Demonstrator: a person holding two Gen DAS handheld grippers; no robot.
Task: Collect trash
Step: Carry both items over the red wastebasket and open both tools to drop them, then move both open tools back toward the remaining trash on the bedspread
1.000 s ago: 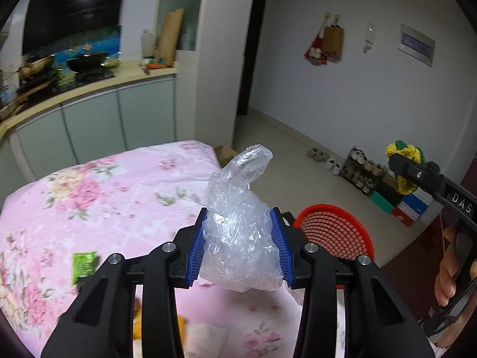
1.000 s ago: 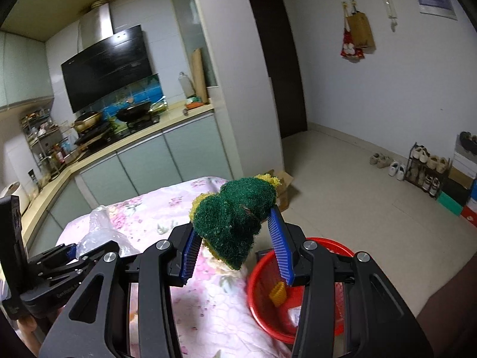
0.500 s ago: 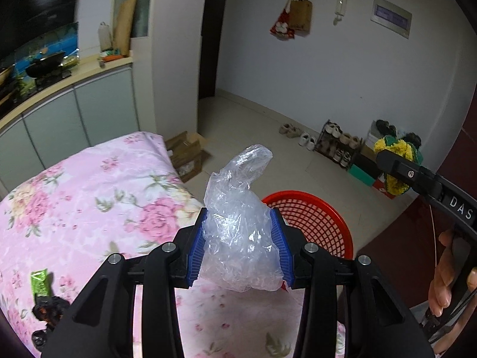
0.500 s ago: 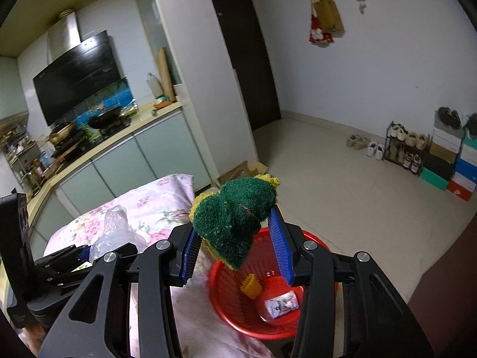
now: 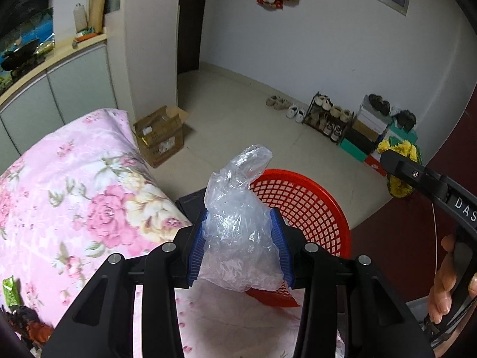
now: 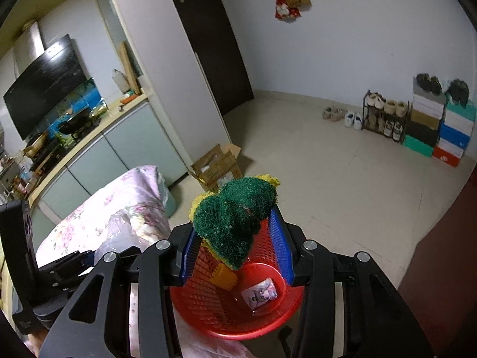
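1. The room is a tiled kitchen-and-entry space: kitchen counter in the upper left of both frames, shoe rack (image 6: 384,117) and stacked boxes at the right edge, and a pink floral bench (image 5: 74,185) filling the lower left.
2. At the far lower left of the left wrist view, a green packet (image 5: 10,294) and some dark scraps lie on the bench, not yet collected.
3. The left tongs (image 5: 240,246) are clenched on a crumpled clear plastic bag (image 5: 238,226) in the centre of that frame, above the near rim of the red basket (image 5: 301,205).
4. The right tongs (image 6: 235,246) grasp a green-and-yellow scouring sponge (image 6: 235,217) at the frame centre, over the basket, which holds a yellow piece (image 6: 223,277) and a small wrapper (image 6: 259,292).
5. To drop well, I judge each pair of tongs should be carried fully over the basket's opening and lowered close before letting go; the light bag may drift or cling to a pad, so release it low and shake gently.
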